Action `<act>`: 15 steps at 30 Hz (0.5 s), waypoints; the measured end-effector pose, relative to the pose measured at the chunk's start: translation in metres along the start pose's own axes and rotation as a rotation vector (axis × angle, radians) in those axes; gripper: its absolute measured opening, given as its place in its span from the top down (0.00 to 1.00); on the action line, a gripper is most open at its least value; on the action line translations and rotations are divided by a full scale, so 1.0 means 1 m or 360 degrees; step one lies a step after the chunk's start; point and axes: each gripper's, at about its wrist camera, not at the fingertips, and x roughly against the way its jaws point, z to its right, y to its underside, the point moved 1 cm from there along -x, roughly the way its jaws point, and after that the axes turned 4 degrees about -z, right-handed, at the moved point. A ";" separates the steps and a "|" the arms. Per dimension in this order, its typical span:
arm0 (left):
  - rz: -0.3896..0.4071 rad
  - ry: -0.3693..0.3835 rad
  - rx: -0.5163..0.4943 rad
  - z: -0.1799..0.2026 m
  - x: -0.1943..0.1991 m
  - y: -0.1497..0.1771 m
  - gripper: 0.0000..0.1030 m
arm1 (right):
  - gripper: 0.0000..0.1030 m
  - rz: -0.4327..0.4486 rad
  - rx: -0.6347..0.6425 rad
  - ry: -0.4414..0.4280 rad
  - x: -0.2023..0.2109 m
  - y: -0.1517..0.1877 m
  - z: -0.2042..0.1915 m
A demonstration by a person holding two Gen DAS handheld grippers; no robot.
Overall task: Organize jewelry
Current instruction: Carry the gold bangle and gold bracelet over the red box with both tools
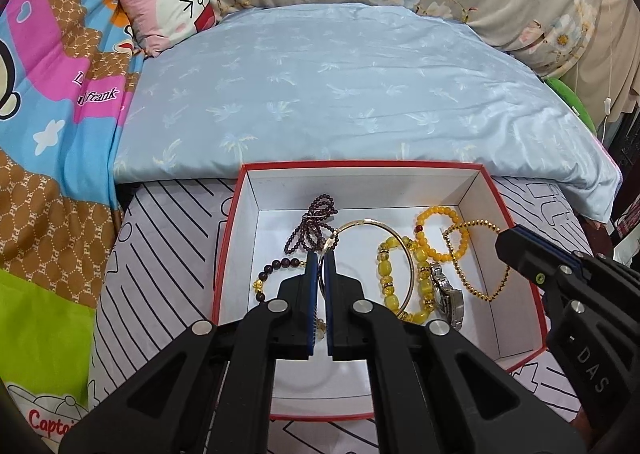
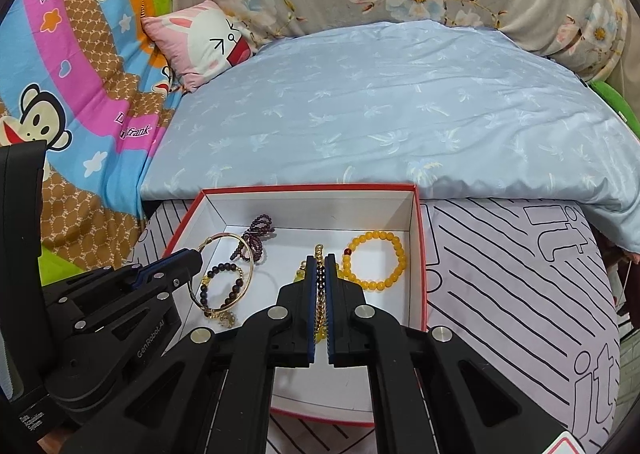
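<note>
A red box with a white inside [image 1: 472, 184] [image 2: 416, 214] holds the jewelry. My left gripper [image 1: 321, 258] [image 2: 192, 260] is shut on a thin gold bangle [image 1: 404, 238] [image 2: 244, 246] inside the box. My right gripper [image 2: 320, 260] [image 1: 508, 234] is shut on a gold bead chain [image 2: 320, 302] [image 1: 464, 274]. In the box lie a dark purple bead strand [image 1: 316, 222] [image 2: 260, 230], a brown bead bracelet [image 1: 276, 268] [image 2: 224, 286], a small yellow bead bracelet [image 1: 440, 214] [image 2: 376, 262], a chunky yellow bead bracelet [image 1: 390, 278] and a silver watch [image 1: 450, 294].
The box stands on a white cloth with black lines [image 1: 168, 238] [image 2: 520, 278]. Behind it is a light blue quilt [image 1: 340, 94] [image 2: 380, 102]. A pink rabbit pillow [image 1: 168, 2] and a colourful cartoon blanket [image 1: 40, 94] lie to the left.
</note>
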 end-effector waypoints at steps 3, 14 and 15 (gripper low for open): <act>-0.0004 -0.0001 0.0000 0.001 -0.003 -0.001 0.98 | 0.97 -0.0009 -0.0001 0.0003 -0.005 -0.001 0.001; -0.0021 -0.0004 0.0002 0.003 -0.016 -0.005 0.98 | 0.97 -0.0035 -0.0006 0.0003 -0.018 0.000 0.003; -0.0023 -0.0002 0.0002 0.002 -0.016 -0.005 0.98 | 0.97 -0.0036 -0.0006 0.0004 -0.018 0.000 0.003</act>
